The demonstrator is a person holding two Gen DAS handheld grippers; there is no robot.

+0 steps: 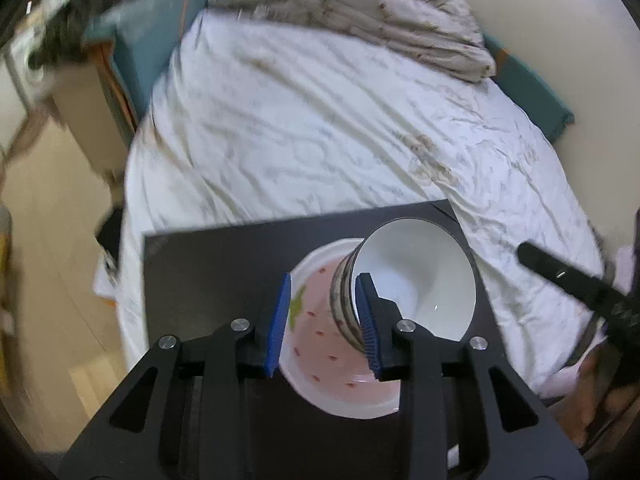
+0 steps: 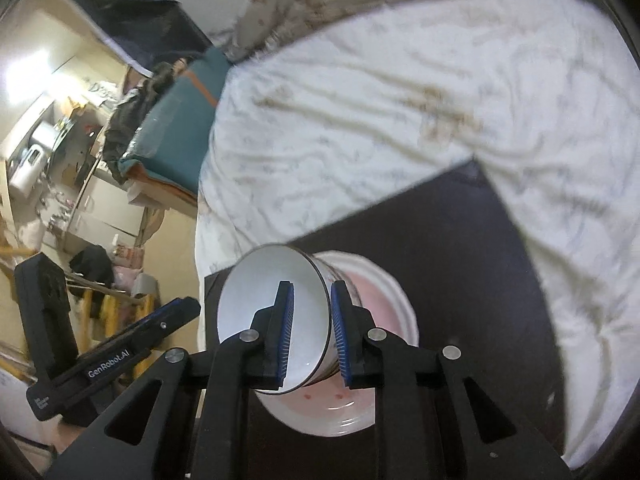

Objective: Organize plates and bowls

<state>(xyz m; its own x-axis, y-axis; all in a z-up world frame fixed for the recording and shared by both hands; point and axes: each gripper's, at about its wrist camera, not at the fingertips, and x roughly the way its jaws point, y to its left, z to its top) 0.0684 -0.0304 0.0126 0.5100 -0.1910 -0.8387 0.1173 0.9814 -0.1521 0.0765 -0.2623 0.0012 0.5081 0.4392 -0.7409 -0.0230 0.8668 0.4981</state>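
A white bowl [image 1: 420,280] with a dark rim and patterned outer wall leans steeply tilted on a pink strawberry-print plate [image 1: 348,410], its mouth turned toward me. Both stand on a black board [image 1: 200,280]. My left gripper [image 1: 322,320] hovers over the bowl's outer wall with its blue pads apart and no pad pressing on it. My right gripper [image 2: 310,332] hangs above the bowl [image 2: 248,300] with a narrow gap between its pads, and the rim shows through the gap. Seen from the other side, each gripper is clear of the bowl: the right gripper [image 1: 528,254] over the sheet, the left gripper [image 2: 180,312] beside the board [image 2: 460,260].
The board lies on a bed with a wrinkled white sheet [image 1: 340,128]. A bunched beige quilt [image 1: 360,12] lies at the far end. The bed's left edge drops to a wooden floor [image 1: 52,260]. Cluttered furniture [image 2: 60,168] stands far left in the right wrist view.
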